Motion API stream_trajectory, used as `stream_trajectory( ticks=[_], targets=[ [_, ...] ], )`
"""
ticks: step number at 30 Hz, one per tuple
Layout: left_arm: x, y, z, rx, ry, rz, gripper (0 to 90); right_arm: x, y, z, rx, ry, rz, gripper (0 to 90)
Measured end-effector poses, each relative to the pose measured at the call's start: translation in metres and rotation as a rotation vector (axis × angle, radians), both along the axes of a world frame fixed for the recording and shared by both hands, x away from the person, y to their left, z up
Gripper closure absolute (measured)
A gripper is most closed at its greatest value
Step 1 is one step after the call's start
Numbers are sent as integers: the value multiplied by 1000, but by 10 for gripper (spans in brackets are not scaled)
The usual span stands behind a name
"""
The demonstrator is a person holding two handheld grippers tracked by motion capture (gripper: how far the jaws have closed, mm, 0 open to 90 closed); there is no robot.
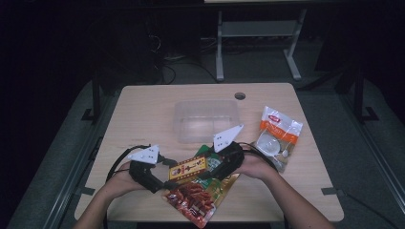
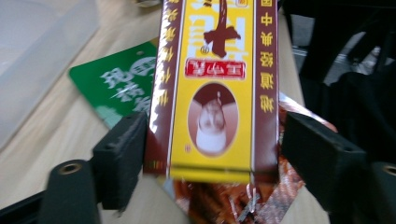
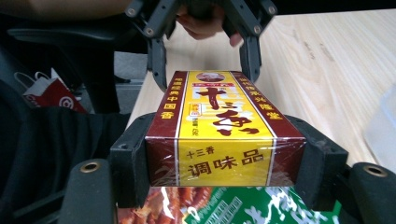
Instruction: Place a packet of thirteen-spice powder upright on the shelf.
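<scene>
A yellow and maroon seasoning box (image 1: pixel 188 168) is held level above the table's front edge between both grippers. My right gripper (image 3: pixel 224 158) is shut on one end of the box (image 3: pixel 219 126), a pad pressed against each long side. My left gripper (image 2: pixel 212 154) straddles the other end of the box (image 2: pixel 215 88); one jaw touches it and the other stands a little off, so it is open. In the high view the left gripper (image 1: pixel 165 177) is at the box's left end and the right gripper (image 1: pixel 210 168) at its right end.
A green and red snack bag (image 1: pixel 196 198) lies flat under the box at the front edge. A clear plastic container (image 1: pixel 206 119) stands mid-table behind it. A white and orange packet (image 1: pixel 277 136) lies to the right. A round hole (image 1: pixel 240 95) marks the far edge.
</scene>
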State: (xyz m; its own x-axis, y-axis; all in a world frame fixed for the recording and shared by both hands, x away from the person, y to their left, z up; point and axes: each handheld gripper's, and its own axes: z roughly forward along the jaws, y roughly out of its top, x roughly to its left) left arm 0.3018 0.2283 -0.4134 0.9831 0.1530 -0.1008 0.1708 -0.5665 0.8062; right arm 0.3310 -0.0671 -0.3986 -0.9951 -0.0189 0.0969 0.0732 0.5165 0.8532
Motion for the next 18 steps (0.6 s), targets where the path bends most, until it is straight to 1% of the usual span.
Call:
stream_trajectory(
  ticks=[1, 2, 3, 4, 5, 6, 7, 8, 9, 10, 11, 12, 13, 15, 17, 18],
  targets=[
    [0, 3, 1, 1, 4, 17, 204, 1, -1, 0, -4, -2, -9, 320],
    [0, 6, 1, -1, -2, 26, 198, 1, -3, 1, -9, -4, -17, 320],
    [-1, 10, 1, -2, 7, 42, 198, 2, -5, 1, -9, -11, -19, 319],
    [-2, 15, 0, 2, 9, 58, 198, 1, -6, 2, -11, 2, -30, 319],
    [-2, 17, -1, 7, 9, 67, 198, 1, -8, 2, -18, -19, -35, 319],
    [-3, 20, -3, 19, 6, 82, 198, 0, -9, 2, -23, -16, -39, 319],
    [-4, 23, -5, 33, 6, 109, 198, 1, -10, 3, -28, -20, -40, 319],
    [-5, 26, -7, 46, 9, 140, 199, 0, -11, 3, -34, -13, -45, 319],
    [-5, 28, -8, 62, 8, 155, 199, 1, -12, 3, -37, -13, -45, 319],
    [-7, 30, -9, 60, 27, 182, 199, 1, -13, 3, -40, -12, -47, 319],
    [-7, 32, -10, 64, 31, 216, 200, 0, -15, 3, -46, -6, -54, 319],
    [-8, 33, -11, 64, 47, 249, 199, 0, -16, 4, -51, -8, -57, 319],
    [-11, 33, -13, 67, 41, 279, 199, 1, -17, 4, -53, -11, -64, 319],
    [-16, 35, -15, 108, 18, 347, 199, 0, -18, 5, -67, -11, -82, 319],
    [-19, 40, -17, 150, -2, 395, 199, 2, -20, 8, -79, -19, -95, 319],
    [-21, 43, -19, 157, -2, 419, 199, 2, -20, 8, -79, -19, -95, 319]
  ],
)
